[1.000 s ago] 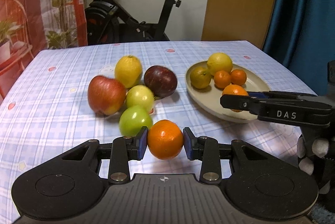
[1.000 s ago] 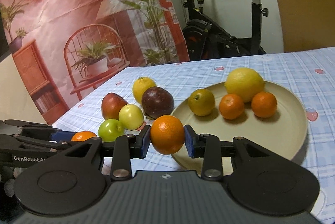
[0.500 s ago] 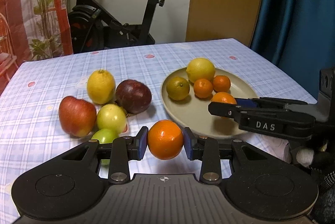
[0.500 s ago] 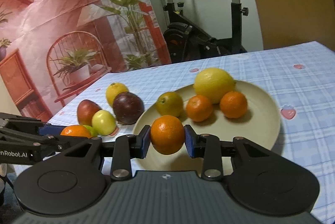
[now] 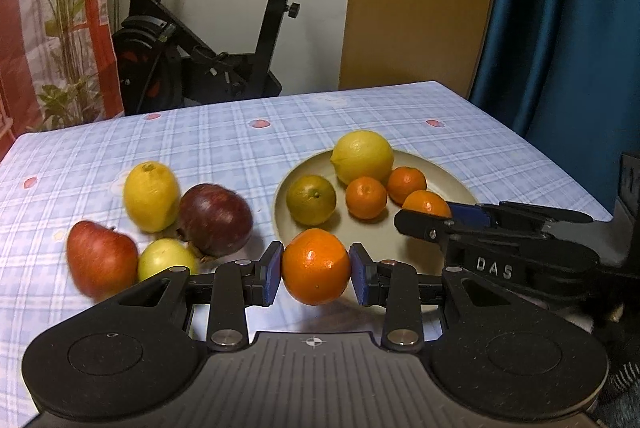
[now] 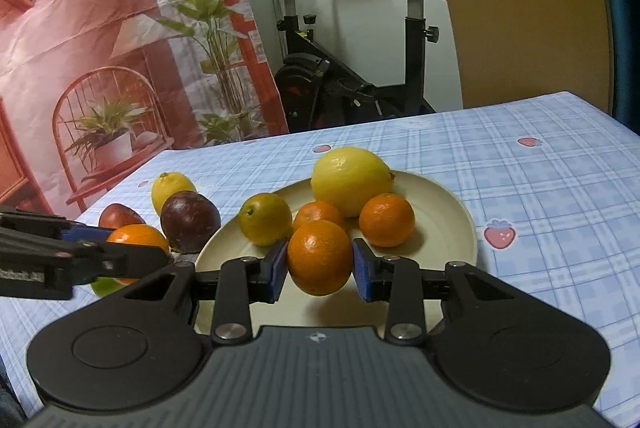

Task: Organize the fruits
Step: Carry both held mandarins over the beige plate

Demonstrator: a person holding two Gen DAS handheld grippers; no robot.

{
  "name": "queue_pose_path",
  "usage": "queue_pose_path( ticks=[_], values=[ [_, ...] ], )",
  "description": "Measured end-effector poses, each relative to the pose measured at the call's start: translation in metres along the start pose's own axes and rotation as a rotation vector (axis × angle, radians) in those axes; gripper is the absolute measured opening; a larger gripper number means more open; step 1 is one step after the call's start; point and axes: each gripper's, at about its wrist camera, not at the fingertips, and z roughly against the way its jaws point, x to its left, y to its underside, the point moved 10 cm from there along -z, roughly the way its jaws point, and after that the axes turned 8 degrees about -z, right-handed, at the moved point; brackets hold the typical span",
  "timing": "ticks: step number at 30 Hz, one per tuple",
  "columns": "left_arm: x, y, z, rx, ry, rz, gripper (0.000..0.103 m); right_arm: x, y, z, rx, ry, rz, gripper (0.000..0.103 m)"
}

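- The left gripper (image 5: 316,266) is clamped on an orange (image 5: 316,266), blue pads pressing both its sides; the fruit is round, with no long axis to tell, and it hangs at the near left rim of the plate (image 5: 448,183).
- The right gripper (image 6: 320,258) grips a second orange (image 6: 320,256) in the same way, held over the near part of the plate.
- On the plate lie a large lemon (image 5: 363,156) with its tip pointing left, a greenish citrus (image 5: 311,199) and two small mandarins (image 5: 366,197), all grouped toward the far half.
- Left of the plate, on the checked tablecloth (image 5: 240,139), sit a second lemon (image 5: 151,195) standing nearly upright, a dark red apple (image 5: 215,220), a red apple (image 5: 102,259) and a yellow-green apple (image 5: 166,260), touching one another.
- The plate's near and right parts are bare; the cloth beyond the fruit is open up to the table's far edge.
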Motion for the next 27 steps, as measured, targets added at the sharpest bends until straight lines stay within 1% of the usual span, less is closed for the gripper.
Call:
queue_pose_path(
  ticks=[5, 9, 14, 17, 21, 27],
  values=[
    [-0.005, -0.008, -0.013, -0.011, 0.024, 0.005, 0.038, -0.007, -0.004, 0.0, -0.018, 0.027, -0.01, 0.036],
    [-0.006, -0.014, -0.022, -0.016, 0.015, -0.009, 0.038, -0.015, -0.009, -0.001, -0.044, 0.079, -0.009, 0.036],
    [-0.002, -0.015, -0.035, 0.0, -0.007, -0.009, 0.038, -0.024, -0.015, 0.0, -0.08, 0.151, 0.017, 0.036],
    [-0.002, -0.016, -0.041, 0.007, -0.019, -0.02, 0.038, -0.03, -0.016, -0.001, -0.082, 0.187, 0.025, 0.036],
    [-0.002, -0.015, -0.047, 0.019, -0.035, -0.039, 0.038, -0.034, -0.015, -0.006, -0.063, 0.226, 0.032, 0.036],
    [0.001, -0.012, -0.051, 0.032, -0.073, -0.072, 0.038, -0.038, -0.014, -0.01, -0.042, 0.253, 0.029, 0.036]
  ],
)
